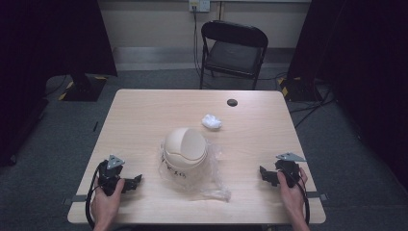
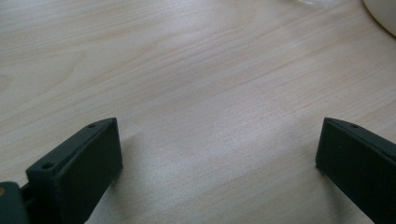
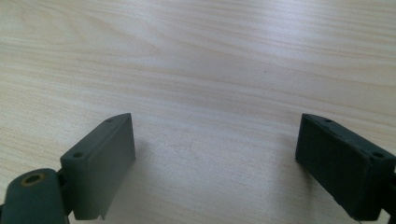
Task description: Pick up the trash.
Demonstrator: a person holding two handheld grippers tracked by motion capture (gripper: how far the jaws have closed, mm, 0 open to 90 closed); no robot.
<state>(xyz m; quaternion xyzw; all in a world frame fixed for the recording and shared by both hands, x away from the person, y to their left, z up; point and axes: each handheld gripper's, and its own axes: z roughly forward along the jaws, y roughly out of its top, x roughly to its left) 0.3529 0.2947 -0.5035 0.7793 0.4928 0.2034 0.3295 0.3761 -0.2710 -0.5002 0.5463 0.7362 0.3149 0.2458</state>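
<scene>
**Both grippers low at the near table edge, jaws apart, nothing held**

Left hand comes in from the near edge, forearm running roughly straight up the picture, wrist bent so the left gripper points sideways toward the middle of the table. It sits low over the wood. In the left gripper view its two black jaws stand wide apart with only bare wood grain between them.

Right hand mirrors this: forearm in from the near edge, right gripper turned inward toward the centre, also low over the table. In the right gripper view its jaws stand wide apart, bare wood between them.

The cream dome-shaped bin sits between the two grippers, slightly beyond their line, closer to the left gripper than the right. Neither gripper touches it. Its curved edge shows ahead and to one side of the left gripper's jaws. A clear plastic bag lies under and around the bin, spreading on the right gripper's side, apart from that gripper.

A crumpled white paper ball lies beyond the bin, well apart from both grippers.
</scene>
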